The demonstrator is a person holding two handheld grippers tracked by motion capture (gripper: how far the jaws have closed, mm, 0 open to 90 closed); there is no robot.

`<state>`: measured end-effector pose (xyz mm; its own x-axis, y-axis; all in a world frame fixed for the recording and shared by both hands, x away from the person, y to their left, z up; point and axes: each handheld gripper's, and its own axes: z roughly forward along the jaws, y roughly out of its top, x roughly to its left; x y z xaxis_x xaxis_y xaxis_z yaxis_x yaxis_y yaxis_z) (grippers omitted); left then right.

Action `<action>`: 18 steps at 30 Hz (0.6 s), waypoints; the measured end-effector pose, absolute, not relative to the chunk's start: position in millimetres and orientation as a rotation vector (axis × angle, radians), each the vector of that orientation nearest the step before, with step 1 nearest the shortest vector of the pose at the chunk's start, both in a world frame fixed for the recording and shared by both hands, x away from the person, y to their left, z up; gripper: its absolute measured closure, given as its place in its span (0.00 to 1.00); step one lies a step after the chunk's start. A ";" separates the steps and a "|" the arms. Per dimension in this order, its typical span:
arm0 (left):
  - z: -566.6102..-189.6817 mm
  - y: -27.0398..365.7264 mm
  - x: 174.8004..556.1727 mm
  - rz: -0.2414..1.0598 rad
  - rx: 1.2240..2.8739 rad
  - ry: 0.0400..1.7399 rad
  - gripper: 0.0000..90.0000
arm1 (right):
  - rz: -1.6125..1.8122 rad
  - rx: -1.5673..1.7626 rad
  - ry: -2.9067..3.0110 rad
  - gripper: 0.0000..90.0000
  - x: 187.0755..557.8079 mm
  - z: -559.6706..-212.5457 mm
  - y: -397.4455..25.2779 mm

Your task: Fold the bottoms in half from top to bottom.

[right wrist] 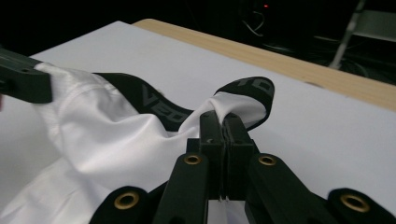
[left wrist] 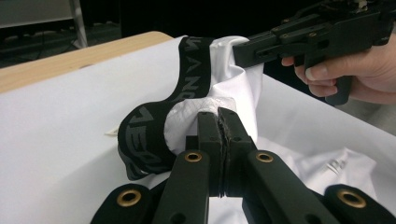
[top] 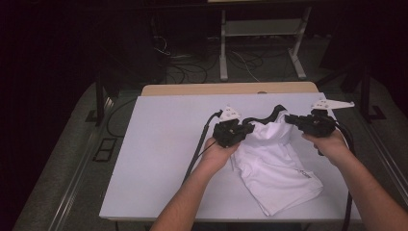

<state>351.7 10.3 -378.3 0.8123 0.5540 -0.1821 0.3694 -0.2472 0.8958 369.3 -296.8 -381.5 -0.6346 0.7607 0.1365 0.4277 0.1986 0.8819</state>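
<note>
White fabric garment with a black elastic waistband [top: 275, 154] lies on the white-covered table [top: 163, 154], crumpled, its lower part spread toward me and its waistband end lifted between my two tools. The waistband [left wrist: 144, 135] carries grey lettering, too folded to read.

My left tool [left wrist: 218, 122]: jaws pressed together on a fold of the white fabric just under the waistband. The band loops out to the left of this tool and arches up over it. In the high view, the left tool [top: 234, 131] sits at the garment's left edge, my hand beneath it.

My right tool [right wrist: 221, 125]: jaws likewise closed on white fabric, right at the band's edge; the band curls round just beyond the tips. In the high view, the right tool [top: 308, 122] is at the garment's right upper corner.

Fabric stretches between the two tools, raised off the table. A bare wooden strip [right wrist: 299, 60] edges the table beyond the right tool.
</note>
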 end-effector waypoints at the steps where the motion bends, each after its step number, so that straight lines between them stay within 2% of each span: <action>1: -378.3 10.3 351.7 0.204 1.867 0.700 0.98 | 1.411 1.118 2.150 0.97 369.3 -381.5 -296.8; 5: -382.8 13.0 340.7 0.194 1.866 0.693 0.97 | 1.442 1.082 2.163 0.96 353.6 -385.7 -300.0; 6: -388.4 15.9 329.7 0.177 1.852 0.689 0.98 | 1.478 1.069 2.164 0.96 337.9 -389.6 -304.2; 16: -406.3 10.4 304.4 0.148 1.894 0.672 0.97 | 1.469 1.056 2.215 0.96 305.8 -407.4 -306.2; 18: -419.0 3.4 294.2 0.125 1.961 0.672 0.97 | 1.458 1.056 2.237 0.96 294.9 -420.0 -307.0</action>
<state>294.2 3.4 -419.0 0.8389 0.5065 -0.1989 0.4013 -0.3289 0.8548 294.9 -307.0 -420.0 -0.6981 0.6980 0.1592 0.4273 0.2278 0.8749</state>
